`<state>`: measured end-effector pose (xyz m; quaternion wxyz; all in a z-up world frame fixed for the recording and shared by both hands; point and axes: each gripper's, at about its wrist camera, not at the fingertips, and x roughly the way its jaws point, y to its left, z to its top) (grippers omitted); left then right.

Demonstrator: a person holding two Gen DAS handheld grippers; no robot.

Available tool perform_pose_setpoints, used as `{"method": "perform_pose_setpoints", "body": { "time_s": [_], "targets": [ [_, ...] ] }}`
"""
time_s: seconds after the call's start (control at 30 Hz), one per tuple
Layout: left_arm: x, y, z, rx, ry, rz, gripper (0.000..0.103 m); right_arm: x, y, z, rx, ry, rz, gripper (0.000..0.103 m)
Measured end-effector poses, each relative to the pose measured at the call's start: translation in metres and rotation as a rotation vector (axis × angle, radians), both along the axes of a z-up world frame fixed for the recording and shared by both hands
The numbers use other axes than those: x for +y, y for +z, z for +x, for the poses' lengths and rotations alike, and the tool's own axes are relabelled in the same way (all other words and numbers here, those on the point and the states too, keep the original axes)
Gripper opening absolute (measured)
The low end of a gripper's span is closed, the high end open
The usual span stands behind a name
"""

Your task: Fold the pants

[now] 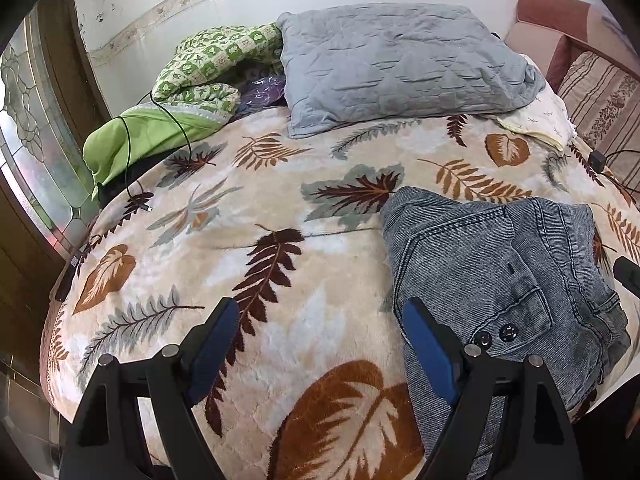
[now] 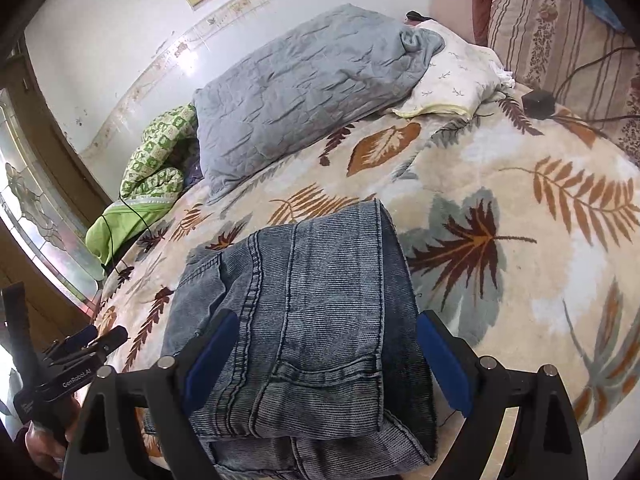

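Left gripper is wide open, blue pads spread apart with nothing between them, hanging over the bare leaf-print blanket on the bed. The jeans sit at about 3 o'clock in its view, just beside its right finger, which overlaps the denim edge; can't tell if it's actually touching.

Right gripper is open too, fingers either side of the folded jeans, but it's not clamped on them. The denim is a thick, stacked bundle lying on the blanket, waistband end toward the camera and a back pocket facing up in the right view. The left view shows two dark buttons on the fabric near its right finger.

Round the bed: a grey quilted pillow at 12 o'clock by the wall, a green patterned quilt at 10 o'clock with a thin black cable draped over it, and a cream pillow poking out from under the grey one at 1 o'clock in the right view. A small black box with a cord sits on the blanket at 2 o'clock, next to a striped cushion. In the right view the left gripper shows up at 8 o'clock, off the side of the jeans.
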<state>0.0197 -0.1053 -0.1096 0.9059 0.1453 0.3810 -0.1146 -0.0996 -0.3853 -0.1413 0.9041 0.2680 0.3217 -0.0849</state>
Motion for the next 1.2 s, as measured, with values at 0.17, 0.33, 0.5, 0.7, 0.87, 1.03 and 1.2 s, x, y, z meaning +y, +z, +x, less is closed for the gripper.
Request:
{"method": "perform_pose_setpoints", "body": {
  "time_s": [0.17,0.33,0.5,0.7,0.87,1.03,1.2],
  "targets": [
    [0.001,0.006,-0.006,-0.012,-0.001,-0.003,0.084,-0.001,0.003,-0.004,-0.015,-0.004,0.002,0.092],
    [-0.001,0.012,-0.012,-0.028,-0.012,-0.002,0.084,-0.004,0.004,-0.009,-0.024,-0.012,0.01,0.092],
    [-0.004,0.013,-0.013,-0.031,-0.015,0.001,0.084,-0.004,0.005,-0.011,-0.032,-0.013,0.015,0.092],
    [-0.009,0.011,-0.01,-0.023,-0.022,0.009,0.084,-0.007,0.004,-0.009,-0.032,-0.009,0.025,0.092],
    [-0.014,0.008,-0.003,-0.015,-0.028,0.013,0.084,-0.01,0.004,-0.004,-0.014,-0.008,0.034,0.092],
    [-0.016,0.004,0.005,0.01,-0.033,0.0,0.084,-0.014,0.006,0.004,0.006,0.026,0.051,0.092],
    [-0.01,-0.01,0.018,0.143,-0.09,-0.08,0.084,-0.028,0.005,0.024,0.084,0.128,0.048,0.092]
  ]
}}
